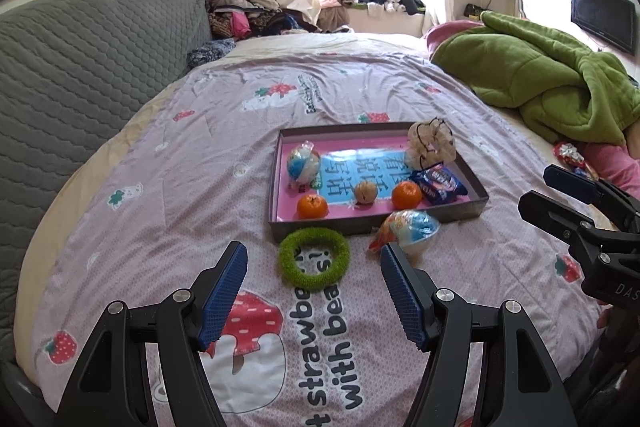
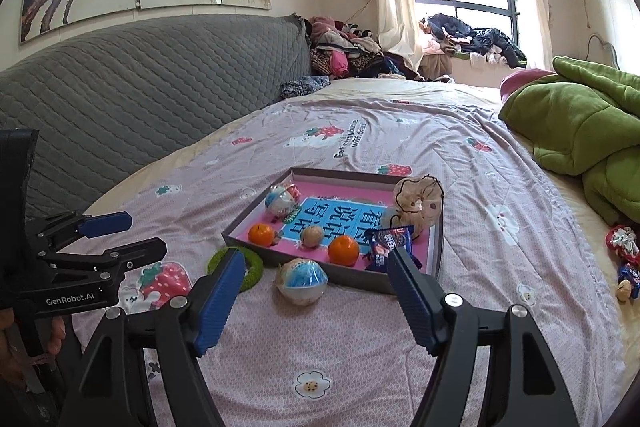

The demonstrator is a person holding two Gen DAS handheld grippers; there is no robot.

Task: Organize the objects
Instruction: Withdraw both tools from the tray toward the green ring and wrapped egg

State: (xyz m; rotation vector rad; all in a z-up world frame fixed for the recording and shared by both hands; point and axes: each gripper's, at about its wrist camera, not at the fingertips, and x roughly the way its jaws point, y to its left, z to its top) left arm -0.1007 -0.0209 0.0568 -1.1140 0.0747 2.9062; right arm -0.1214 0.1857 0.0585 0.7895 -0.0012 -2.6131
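A shallow box tray (image 1: 276, 183) with a pink floor lies on the strawberry-print bedspread. Inside it are two oranges (image 1: 312, 207), a walnut (image 1: 366, 191), a blue snack packet (image 1: 438, 183), a wrapped ball (image 1: 303, 163) and a beige scrunchie (image 1: 432, 145). In front of the tray's near wall lie a green fuzzy ring (image 1: 316, 279) and another wrapped ball (image 2: 302, 281). My left gripper (image 1: 313, 248) is open, with the ring framed between its fingers. My right gripper (image 2: 316, 254) is open above the loose ball, clear of it. Each gripper shows in the other's view, left gripper (image 2: 147, 235) and right gripper (image 1: 536, 187).
A crumpled green blanket (image 1: 540, 75) fills the bed's right side. A grey quilted headboard (image 1: 80, 75) runs along the left. Clothes (image 1: 248, 11) are piled at the far end. Small wrapped items (image 2: 622, 243) lie near the right edge. A hand (image 2: 52, 335) holds the left gripper.
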